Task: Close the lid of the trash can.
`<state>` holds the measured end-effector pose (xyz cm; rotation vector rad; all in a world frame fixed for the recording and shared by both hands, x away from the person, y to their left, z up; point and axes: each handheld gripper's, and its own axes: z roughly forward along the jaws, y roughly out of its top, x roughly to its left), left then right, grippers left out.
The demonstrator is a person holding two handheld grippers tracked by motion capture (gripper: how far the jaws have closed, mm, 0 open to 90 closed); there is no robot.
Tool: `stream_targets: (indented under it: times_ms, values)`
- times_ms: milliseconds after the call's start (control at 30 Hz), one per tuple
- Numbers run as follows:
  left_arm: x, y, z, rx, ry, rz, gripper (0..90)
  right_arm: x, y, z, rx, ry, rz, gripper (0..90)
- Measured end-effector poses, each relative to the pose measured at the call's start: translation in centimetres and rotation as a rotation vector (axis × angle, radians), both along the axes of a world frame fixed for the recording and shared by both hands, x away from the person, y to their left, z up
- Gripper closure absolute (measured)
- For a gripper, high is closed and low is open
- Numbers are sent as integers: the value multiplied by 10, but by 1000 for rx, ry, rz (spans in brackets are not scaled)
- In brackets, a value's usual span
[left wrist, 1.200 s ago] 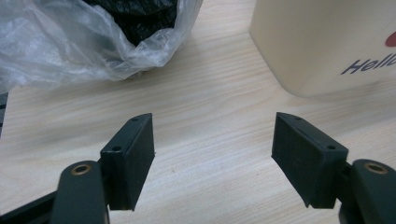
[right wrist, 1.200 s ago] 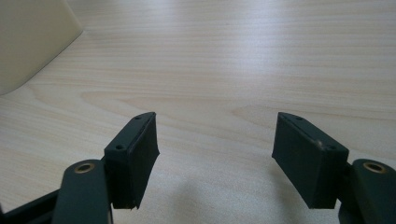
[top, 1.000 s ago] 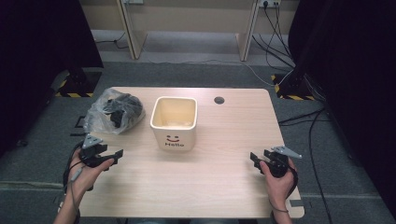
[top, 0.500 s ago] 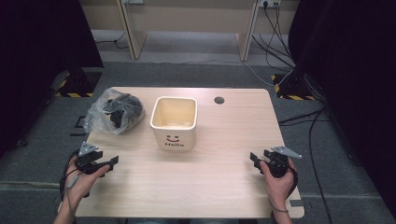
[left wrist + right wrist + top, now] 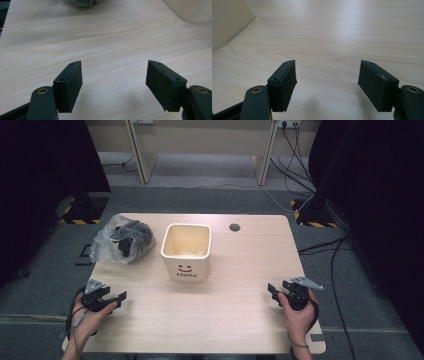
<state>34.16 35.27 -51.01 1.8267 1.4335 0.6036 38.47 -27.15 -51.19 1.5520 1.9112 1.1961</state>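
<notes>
Two grippers rest low at the near edge of a light wooden table (image 5: 235,270), one in each of the person's hands, and both stand with their jaws spread wide and nothing between them. In the high view the left gripper (image 5: 117,297) sits at the near left corner, its jaws aimed toward the middle of the table, while the right gripper (image 5: 271,290) sits at the near right, its jaws aimed leftward. The left gripper view looks along the two black jaws over bare wood grain, with the left gripper (image 5: 113,75) just above the tabletop; the lower edge of a clear plastic bag (image 5: 81,2) shows at the top of that view and a corner of the cream pot (image 5: 192,11) at the upper right. The right gripper (image 5: 327,75) likewise hangs over bare wood, with the pot's wall (image 5: 229,22) at the upper left. Seen from above, the square cream pot (image 5: 186,251), printed with a smile and the word Hello, stands upright near the middle of the table, well apart from both grippers. The crumpled plastic bag (image 5: 122,238), holding dark things, lies just beside the pot at the far left, and it is the thing nearest to the left gripper.
</notes>
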Motion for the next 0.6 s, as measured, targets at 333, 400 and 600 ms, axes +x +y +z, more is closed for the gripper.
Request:
stream_targets:
  times_ms: [333,400,600]
  values:
    - [-2,-2,-12,2,-38,-10,287,0,0,0,-1,-1,1,309]
    - [-2,-2,-12,4,-53,-15,287,0,0,0,-1,-1,1,309]
    - [-3,-3,-12,1,-63,-14,287,0,0,0,0,-2,1,309]
